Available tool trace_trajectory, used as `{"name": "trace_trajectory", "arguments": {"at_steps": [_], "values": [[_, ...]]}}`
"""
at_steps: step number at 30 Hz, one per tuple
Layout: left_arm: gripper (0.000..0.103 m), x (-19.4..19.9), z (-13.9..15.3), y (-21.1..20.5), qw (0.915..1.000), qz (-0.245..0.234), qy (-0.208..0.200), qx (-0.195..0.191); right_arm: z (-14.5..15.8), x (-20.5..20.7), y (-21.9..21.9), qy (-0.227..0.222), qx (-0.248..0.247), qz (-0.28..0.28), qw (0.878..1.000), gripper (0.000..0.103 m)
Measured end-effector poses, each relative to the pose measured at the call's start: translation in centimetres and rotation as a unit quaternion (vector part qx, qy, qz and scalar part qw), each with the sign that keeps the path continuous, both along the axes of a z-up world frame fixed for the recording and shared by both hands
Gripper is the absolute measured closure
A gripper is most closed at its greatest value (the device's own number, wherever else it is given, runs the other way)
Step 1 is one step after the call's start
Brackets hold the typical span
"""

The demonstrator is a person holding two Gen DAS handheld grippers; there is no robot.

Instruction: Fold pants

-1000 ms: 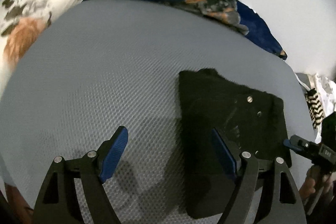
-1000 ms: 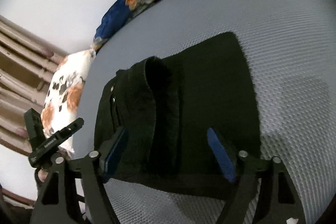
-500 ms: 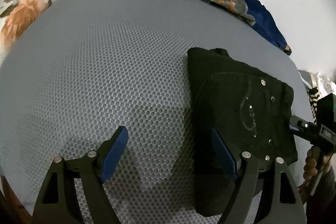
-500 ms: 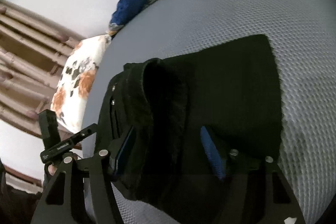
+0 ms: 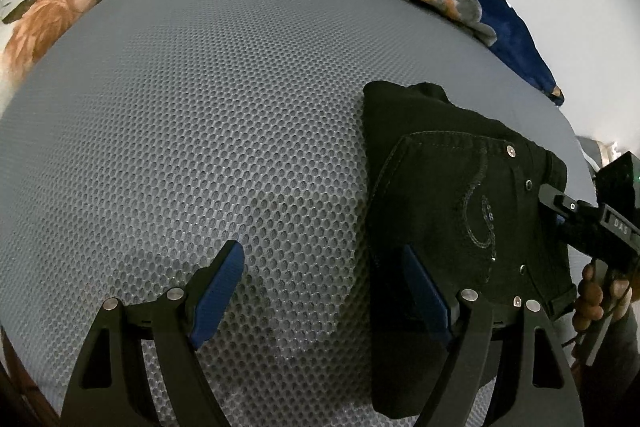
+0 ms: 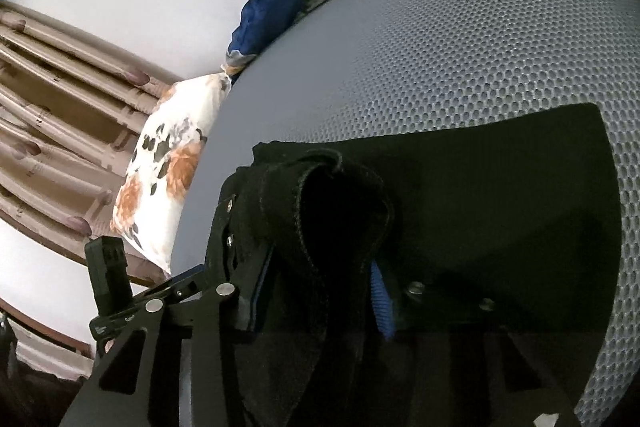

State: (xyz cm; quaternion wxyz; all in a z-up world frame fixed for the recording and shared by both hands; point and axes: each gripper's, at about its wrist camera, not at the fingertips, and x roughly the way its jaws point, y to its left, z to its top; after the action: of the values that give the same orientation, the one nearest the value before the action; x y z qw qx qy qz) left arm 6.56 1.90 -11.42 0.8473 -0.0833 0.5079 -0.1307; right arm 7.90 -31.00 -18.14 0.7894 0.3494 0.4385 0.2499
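Denim, black and thick: the pants (image 5: 460, 211) lie folded into a compact stack on the grey mesh mattress (image 5: 200, 127), near its right edge, back pocket with rivets facing up. Judged soft but heavy enough to hold a crease; the layered edges will be bulky. The right hand-held gripper (image 6: 316, 295) has its fingers narrowed on a raised waistband fold. The left hand-held gripper (image 5: 324, 291) stands wide, holding nothing, right finger over the stack's left edge. Best grip: the thick seam or waistband, not a single layer.

black pants (image 5: 460, 211), folded, waistband lifted
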Motion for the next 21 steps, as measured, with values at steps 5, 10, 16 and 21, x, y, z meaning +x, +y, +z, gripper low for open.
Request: {"name": "trace_trajectory", "arguments": {"at_steps": [5,10,16,21], "values": [[0.022,-0.2,0.1,-0.2,1.0,0.002,-0.004,0.006,0.7,-0.3,0.5,-0.001,-0.02,-0.016,1.0,0.071],[0.022,-0.2,0.3,-0.2,1.0,0.007,0.001,0.0,2.3,-0.9,1.3,-0.006,-0.054,-0.037,0.998,0.086],[0.022,-0.6,1.5,-0.8,0.9999,-0.002,-0.016,0.0,5.3,-1.9,1.9,-0.013,-0.087,-0.052,0.995,0.091],[0.022,-0.9,2.4,-1.3,0.9996,-0.005,-0.027,-0.003,8.8,-2.9,1.5,-0.035,-0.106,-0.063,0.992,0.092]]}}
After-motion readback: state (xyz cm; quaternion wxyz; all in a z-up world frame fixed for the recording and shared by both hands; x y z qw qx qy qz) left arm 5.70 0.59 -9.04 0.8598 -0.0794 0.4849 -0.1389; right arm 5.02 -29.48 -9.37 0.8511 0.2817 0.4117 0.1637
